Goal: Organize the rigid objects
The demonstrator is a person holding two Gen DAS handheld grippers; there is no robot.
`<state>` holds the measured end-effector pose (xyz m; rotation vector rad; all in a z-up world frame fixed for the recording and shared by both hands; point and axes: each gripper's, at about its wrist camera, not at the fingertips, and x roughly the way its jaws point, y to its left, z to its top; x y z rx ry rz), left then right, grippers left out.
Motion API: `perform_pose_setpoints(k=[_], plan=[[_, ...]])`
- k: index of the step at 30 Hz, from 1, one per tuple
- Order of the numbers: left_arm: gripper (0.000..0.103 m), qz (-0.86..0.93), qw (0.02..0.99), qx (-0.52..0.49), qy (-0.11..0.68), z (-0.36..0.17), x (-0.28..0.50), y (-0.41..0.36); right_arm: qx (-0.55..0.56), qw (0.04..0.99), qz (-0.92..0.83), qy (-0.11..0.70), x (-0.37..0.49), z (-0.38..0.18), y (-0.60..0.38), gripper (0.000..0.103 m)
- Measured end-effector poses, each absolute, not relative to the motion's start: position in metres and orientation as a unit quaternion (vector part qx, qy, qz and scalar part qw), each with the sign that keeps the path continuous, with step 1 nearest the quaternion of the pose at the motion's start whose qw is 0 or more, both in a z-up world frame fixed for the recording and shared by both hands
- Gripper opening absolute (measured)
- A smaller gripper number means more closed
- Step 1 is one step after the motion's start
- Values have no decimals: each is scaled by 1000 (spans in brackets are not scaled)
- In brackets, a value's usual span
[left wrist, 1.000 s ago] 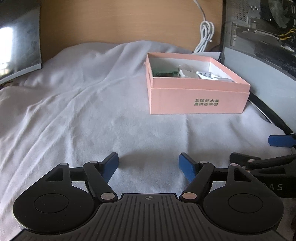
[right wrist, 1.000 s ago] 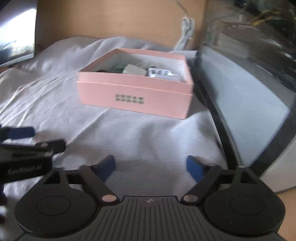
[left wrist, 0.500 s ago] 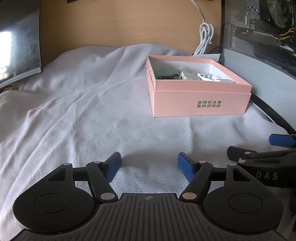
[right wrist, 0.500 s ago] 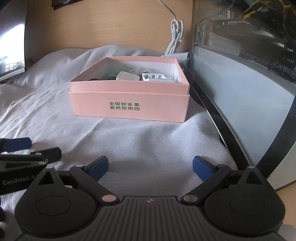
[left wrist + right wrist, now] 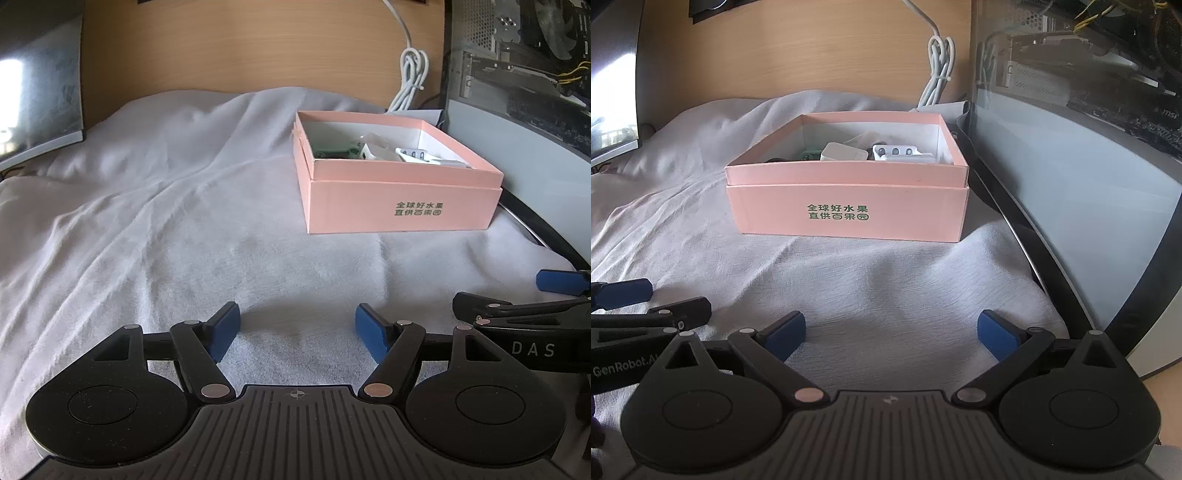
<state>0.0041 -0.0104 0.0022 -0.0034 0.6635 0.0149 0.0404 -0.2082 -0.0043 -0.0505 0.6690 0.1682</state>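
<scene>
Both grippers have steadied and pulled back a touch over the last second: the right-hand view, smeared with motion a moment ago, is now sharp, and the pink box sits a little farther off and squarer in it. Nearest in, the left gripper (image 5: 297, 326) hovers low over the cloth with its blue pads spread wide and nothing between them, and the right gripper (image 5: 891, 334) does the same, pads apart and empty. Each one shows at the edge of the other's view, so they hang side by side, close together. Under them the white cloth (image 5: 155, 236) lies rumpled and I see no loose item on it in either view. Farther out stands the pink box (image 5: 849, 210), lid off, green print on its front wall, resting on the cloth just beside the glass-sided computer case (image 5: 1071, 192). Inside it, a white plug adapter (image 5: 844, 152), a white piece with three holes (image 5: 895, 151) and something green (image 5: 338, 152) are bunched toward the back; more may be hidden by the near wall. Behind it a coiled white cable (image 5: 940, 70) hangs against the wooden panel. My read: with the goods in the box and both tools idle, the sorting looks finished or nearly so.
</scene>
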Motion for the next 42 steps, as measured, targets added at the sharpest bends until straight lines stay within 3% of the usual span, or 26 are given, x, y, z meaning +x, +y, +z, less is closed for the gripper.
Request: perform_pose_setpoints(k=[42], plan=[[74,7,946,2,324,1,-4,-5,-44,940,91,325,34,-4,-205,101]])
